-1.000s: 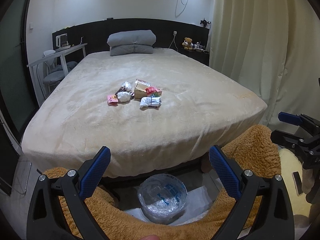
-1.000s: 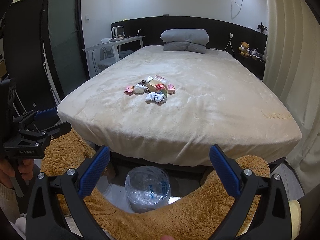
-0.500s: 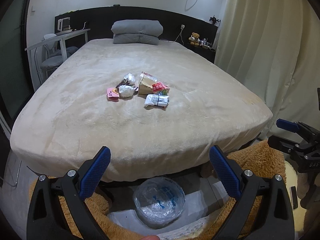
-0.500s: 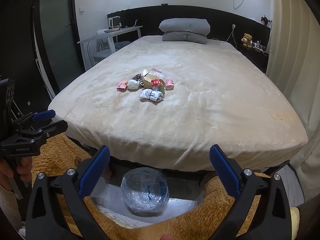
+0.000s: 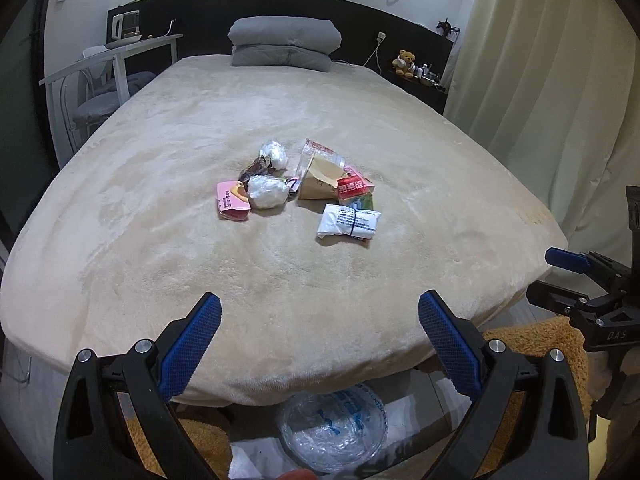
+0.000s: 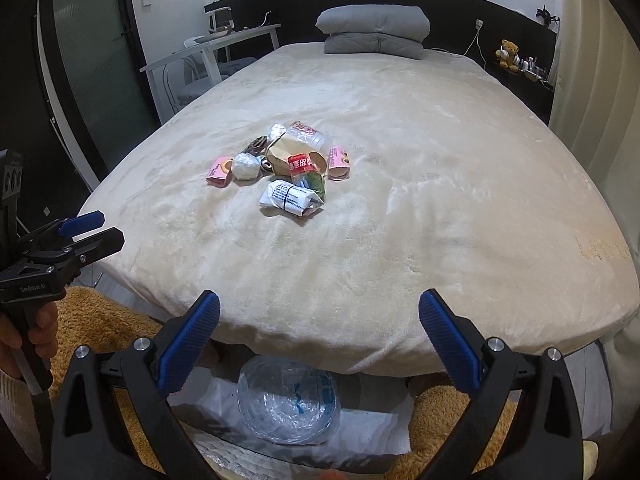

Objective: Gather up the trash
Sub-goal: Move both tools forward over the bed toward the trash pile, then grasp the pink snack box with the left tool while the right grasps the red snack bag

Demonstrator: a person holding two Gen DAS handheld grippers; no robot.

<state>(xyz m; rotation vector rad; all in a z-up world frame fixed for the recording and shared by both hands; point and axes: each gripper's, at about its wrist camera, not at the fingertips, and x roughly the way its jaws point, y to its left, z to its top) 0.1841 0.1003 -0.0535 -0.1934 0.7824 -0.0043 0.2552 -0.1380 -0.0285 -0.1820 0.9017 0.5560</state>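
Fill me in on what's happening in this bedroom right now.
A person holds a two-finger gripper in each hand at the foot of the bed, clearing up trash. The left gripper and right gripper are both open and empty, above the bed's near edge. The trash pile of wrappers and crumpled paper lies untouched mid-bed; the white packet is nearest. A plastic-lined bin waits on the floor below.

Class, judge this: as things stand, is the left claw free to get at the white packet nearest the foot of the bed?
Probably yes. The left claw is open and empty, and only bare blanket lies between it and the white packet, which sits clear at the pile's near edge.
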